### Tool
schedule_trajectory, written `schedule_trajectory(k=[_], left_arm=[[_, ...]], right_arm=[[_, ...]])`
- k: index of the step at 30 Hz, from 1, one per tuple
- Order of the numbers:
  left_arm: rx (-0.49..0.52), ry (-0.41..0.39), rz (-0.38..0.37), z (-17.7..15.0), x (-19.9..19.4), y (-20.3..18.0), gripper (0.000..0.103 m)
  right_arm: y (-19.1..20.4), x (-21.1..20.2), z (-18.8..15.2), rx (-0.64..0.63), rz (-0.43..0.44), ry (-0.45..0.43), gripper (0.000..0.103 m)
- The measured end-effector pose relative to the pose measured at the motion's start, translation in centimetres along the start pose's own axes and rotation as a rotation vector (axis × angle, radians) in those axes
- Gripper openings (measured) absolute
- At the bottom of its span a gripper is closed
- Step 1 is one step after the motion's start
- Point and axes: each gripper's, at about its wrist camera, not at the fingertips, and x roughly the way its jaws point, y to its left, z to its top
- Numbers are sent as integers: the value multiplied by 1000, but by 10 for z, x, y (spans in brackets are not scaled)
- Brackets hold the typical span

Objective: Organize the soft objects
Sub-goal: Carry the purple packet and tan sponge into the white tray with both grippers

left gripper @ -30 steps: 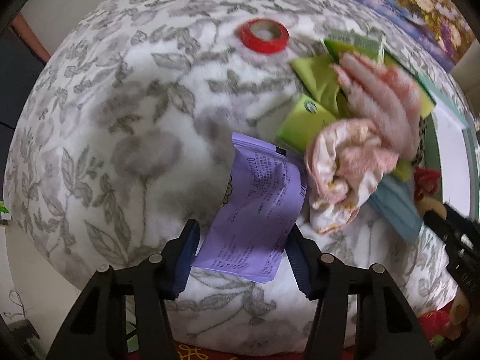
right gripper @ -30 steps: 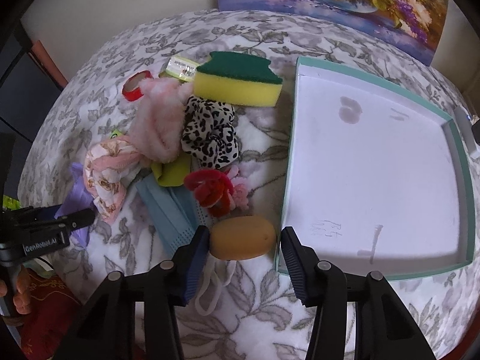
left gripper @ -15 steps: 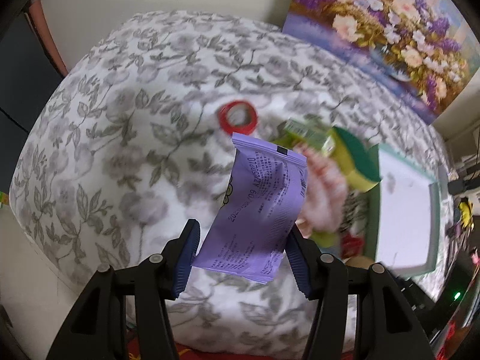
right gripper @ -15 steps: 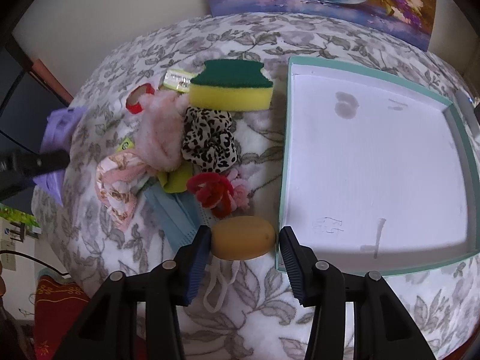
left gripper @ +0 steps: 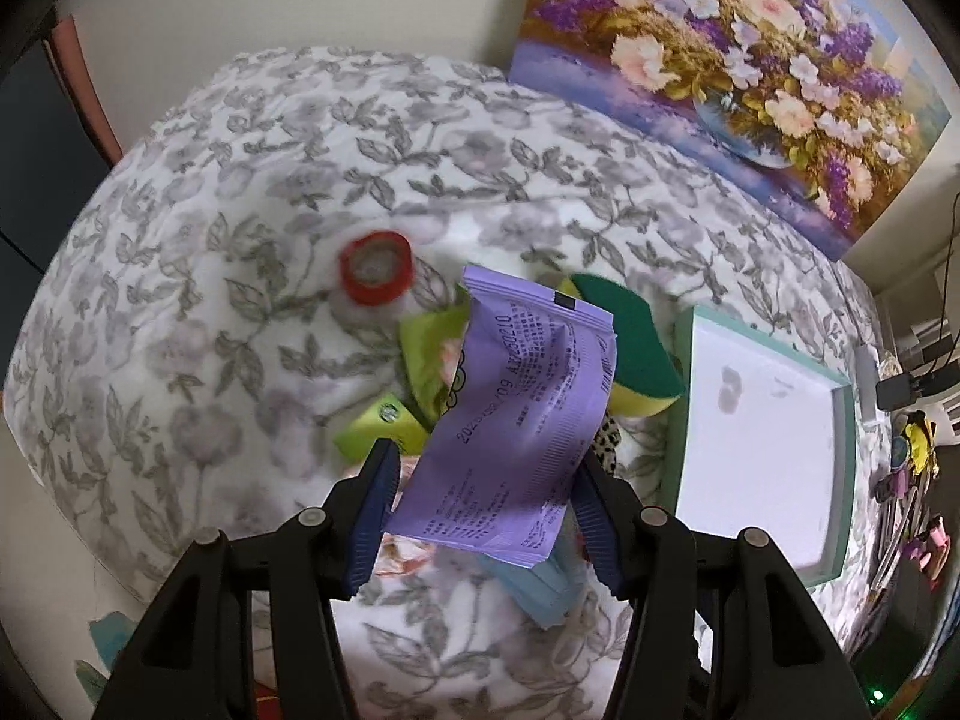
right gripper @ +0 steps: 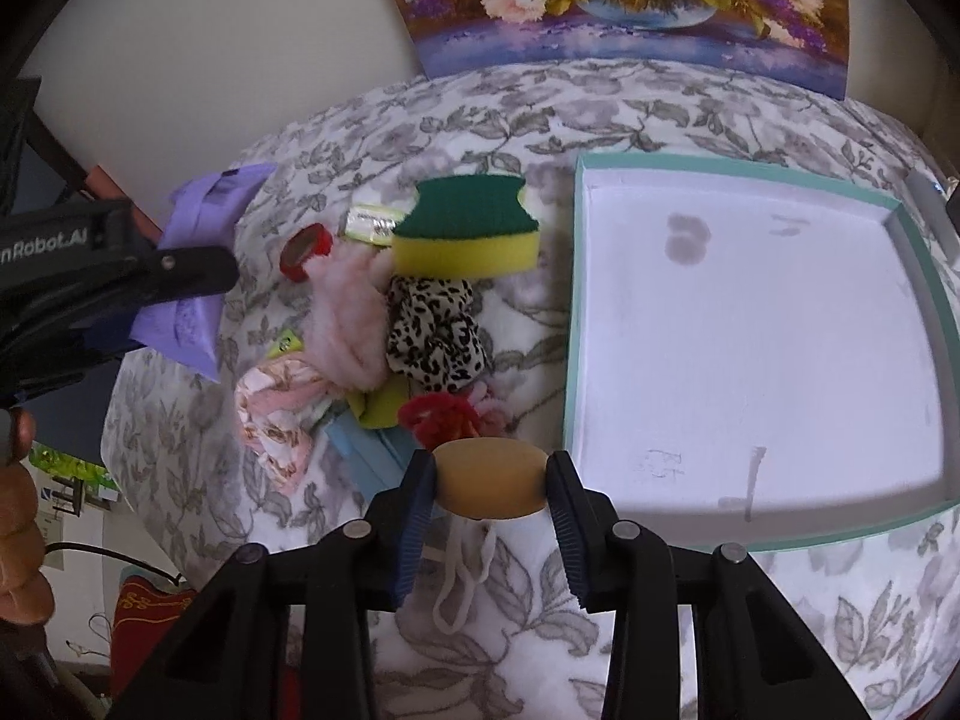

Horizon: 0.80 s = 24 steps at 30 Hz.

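Left gripper (left gripper: 483, 510) clamps purple packet (left gripper: 522, 420), lifted at frame centre above pile. Right gripper (right gripper: 489, 498), jaws just closing, pads pressing tan oval sponge (right gripper: 489, 480) at lower centre, just left of teal tray (right gripper: 573, 324).

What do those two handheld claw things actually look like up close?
Both are black plastic. The left gripper and the right gripper each end in two fingers lined with ribbed blue pads, with silver rivets along the arms. White "nRobot.AI" lettering shows on the left one's side.
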Motion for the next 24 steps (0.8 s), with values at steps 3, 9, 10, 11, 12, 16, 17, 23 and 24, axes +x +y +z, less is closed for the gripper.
schedule_trajectory(k=[3,9,10,11,12,16,17,23,24], left_arm=[[-2,20,-2,-5,12,-1,58],[-17,3,-10,-6,13,2,58],[-15,-1,-16,-5,11,1,58],[-9,-2,-26,-5,11,-2,58],[-2,1,-34,-4,12,-5,58],[29,18,-50,-5,14,-17,58],[38,18,-50,-4,13,-20,58],[133,20,-53,8,2,-60,59],[146,27,-52,10,4,-68,59]], right_arm=[[0,-1,0,-7,1,-4,40],[0,-9,1,-16,-19,-32,40],[0,-12,2,-16,-20,-44,40],[0,-16,3,-14,-18,-54,40],[1,-22,4,-10,-14,-72,40],[0,-41,11,-13,-38,-120,40],[-1,-44,14,-11,-47,-126,40],[-26,-53,44,49,-126,-136,40],[-35,-51,49,74,-136,-128,40]])
